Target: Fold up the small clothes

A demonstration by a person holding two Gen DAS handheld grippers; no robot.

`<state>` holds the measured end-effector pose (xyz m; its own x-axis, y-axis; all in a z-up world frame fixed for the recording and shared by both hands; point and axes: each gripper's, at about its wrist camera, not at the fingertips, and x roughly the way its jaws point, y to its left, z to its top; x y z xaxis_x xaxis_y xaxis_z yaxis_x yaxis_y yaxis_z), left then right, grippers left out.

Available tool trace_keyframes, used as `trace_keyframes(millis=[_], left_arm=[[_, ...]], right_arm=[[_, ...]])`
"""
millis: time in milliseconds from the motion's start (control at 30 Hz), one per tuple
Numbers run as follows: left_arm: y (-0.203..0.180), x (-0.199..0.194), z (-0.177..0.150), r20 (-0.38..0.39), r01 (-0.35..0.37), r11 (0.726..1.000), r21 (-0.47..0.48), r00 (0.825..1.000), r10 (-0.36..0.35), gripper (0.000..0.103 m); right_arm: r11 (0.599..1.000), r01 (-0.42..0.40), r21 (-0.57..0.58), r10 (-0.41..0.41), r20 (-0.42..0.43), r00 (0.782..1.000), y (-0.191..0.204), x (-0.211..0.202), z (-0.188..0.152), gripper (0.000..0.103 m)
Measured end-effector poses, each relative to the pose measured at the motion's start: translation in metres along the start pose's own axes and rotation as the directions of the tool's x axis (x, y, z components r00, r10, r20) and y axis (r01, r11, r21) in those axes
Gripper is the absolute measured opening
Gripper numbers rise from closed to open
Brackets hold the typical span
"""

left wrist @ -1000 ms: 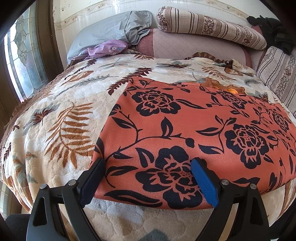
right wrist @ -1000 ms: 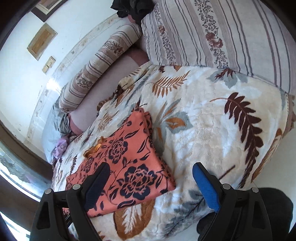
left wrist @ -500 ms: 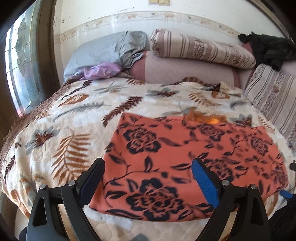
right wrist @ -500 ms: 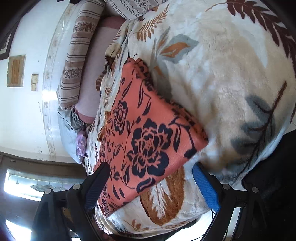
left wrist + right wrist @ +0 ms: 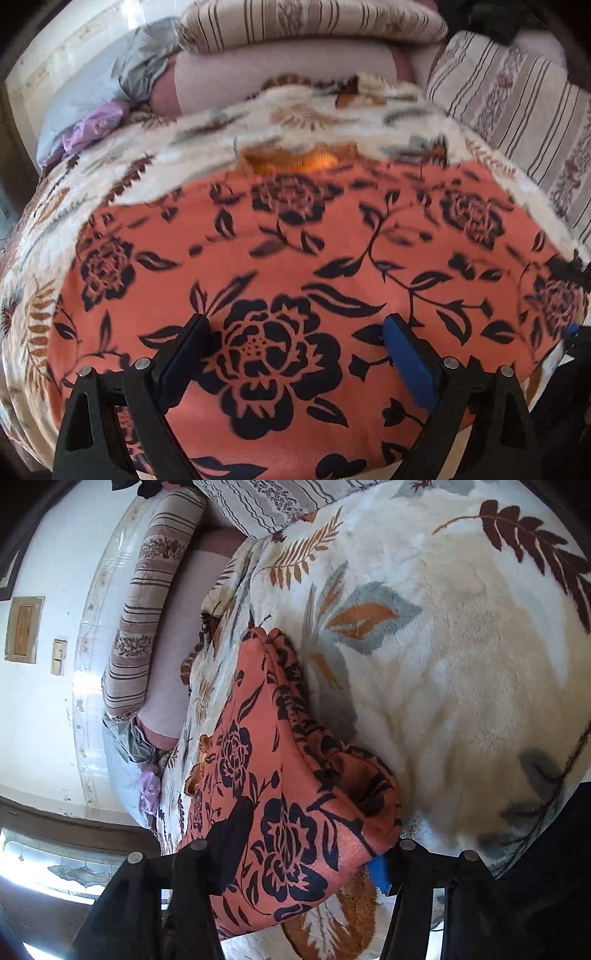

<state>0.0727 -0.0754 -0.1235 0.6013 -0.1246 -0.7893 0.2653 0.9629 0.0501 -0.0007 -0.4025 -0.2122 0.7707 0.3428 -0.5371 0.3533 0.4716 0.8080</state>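
An orange garment with black flowers (image 5: 314, 266) lies folded flat on the leaf-patterned blanket (image 5: 110, 177). My left gripper (image 5: 295, 347) is open, its fingers low over the garment's near edge, one on each side of a large black flower. In the right wrist view the garment (image 5: 266, 775) lies with its right corner between my right gripper's fingers; the right gripper (image 5: 306, 853) is open around that corner, the blue pad (image 5: 378, 873) under the cloth edge. The right gripper's tip also shows in the left wrist view (image 5: 570, 328) at the garment's right edge.
Striped pillows (image 5: 517, 103) and a bolster (image 5: 303, 22) line the head and right side of the bed. A grey pillow (image 5: 103, 85) and a purple cloth (image 5: 96, 125) lie at the far left. A window (image 5: 55, 864) is beside the bed.
My left gripper has moved forward and down onto the garment's near edge. My right gripper has closed in on the garment's right corner, which now sits between its fingers.
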Motion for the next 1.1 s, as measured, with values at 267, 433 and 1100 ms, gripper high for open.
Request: trace_keyframes(millis=[267, 433, 1100], left_arm=[[0.043, -0.057, 0.019, 0.178, 0.134, 0.989, -0.061, 0.976, -0.122, 0.094], [0.118, -0.052, 0.013, 0.222, 0.322, 0.907, -0.272, 0.938, -0.267, 0.094], [0.227, -0.024, -0.001, 0.343, 0.615, 0.532, -0.582, 0.778, -0.526, 0.094]], right_arm=[[0.964, 0.165, -0.207, -0.168, 0.006, 0.986, 0.038, 0.014, 0.004, 0.019], [0.865, 0.163, -0.474, -0.117, 0.124, 0.985, 0.147, -0.004, -0.02, 0.017], [0.597, -0.038, -0.801, -0.159, -0.165, 0.973, 0.231, 0.125, -0.188, 0.017]])
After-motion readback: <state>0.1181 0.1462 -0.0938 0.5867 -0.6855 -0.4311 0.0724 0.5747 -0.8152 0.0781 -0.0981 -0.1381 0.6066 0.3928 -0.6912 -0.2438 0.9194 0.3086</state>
